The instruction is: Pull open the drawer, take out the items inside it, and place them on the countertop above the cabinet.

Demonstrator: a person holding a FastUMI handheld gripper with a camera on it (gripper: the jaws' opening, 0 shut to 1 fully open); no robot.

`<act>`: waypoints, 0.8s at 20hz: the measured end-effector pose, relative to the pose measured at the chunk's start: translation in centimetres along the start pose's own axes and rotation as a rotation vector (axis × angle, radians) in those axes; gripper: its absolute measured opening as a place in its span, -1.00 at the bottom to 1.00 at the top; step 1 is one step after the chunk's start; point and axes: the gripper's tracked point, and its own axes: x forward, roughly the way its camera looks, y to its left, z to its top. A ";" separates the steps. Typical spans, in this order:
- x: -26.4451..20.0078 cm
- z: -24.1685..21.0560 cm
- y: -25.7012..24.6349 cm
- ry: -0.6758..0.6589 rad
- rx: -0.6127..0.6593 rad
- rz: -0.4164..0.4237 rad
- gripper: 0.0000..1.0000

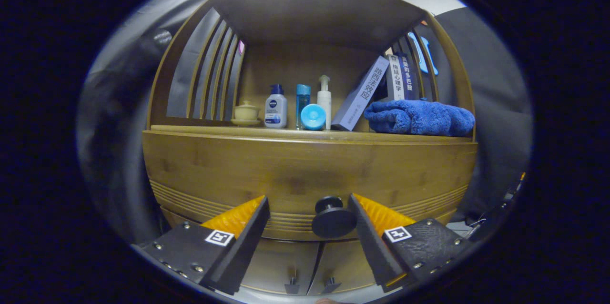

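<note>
The gripper has its fingers spread apart, and the round knob of the drawer sits between them, close against the right finger and well clear of the left one; neither finger presses on it, as far as I can see. The drawer front lies flush with the cabinet, so it looks closed; this fits a moment just before pulling it open, or one after it was pushed back. The items inside are hidden. Beyond the fingers, the countertop carries bottles, a towel and books; free room stays along its front edge, left of the towel.
</note>
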 end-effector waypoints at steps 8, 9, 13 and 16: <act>-5.9 7.7 0.7 -0.070 -0.005 0.035 0.98; -7.0 8.7 0.8 -0.073 0.002 0.044 0.98; -12.3 14.6 -0.3 -0.154 0.005 0.039 0.97; -16.2 18.6 -0.8 -0.182 0.019 0.047 0.96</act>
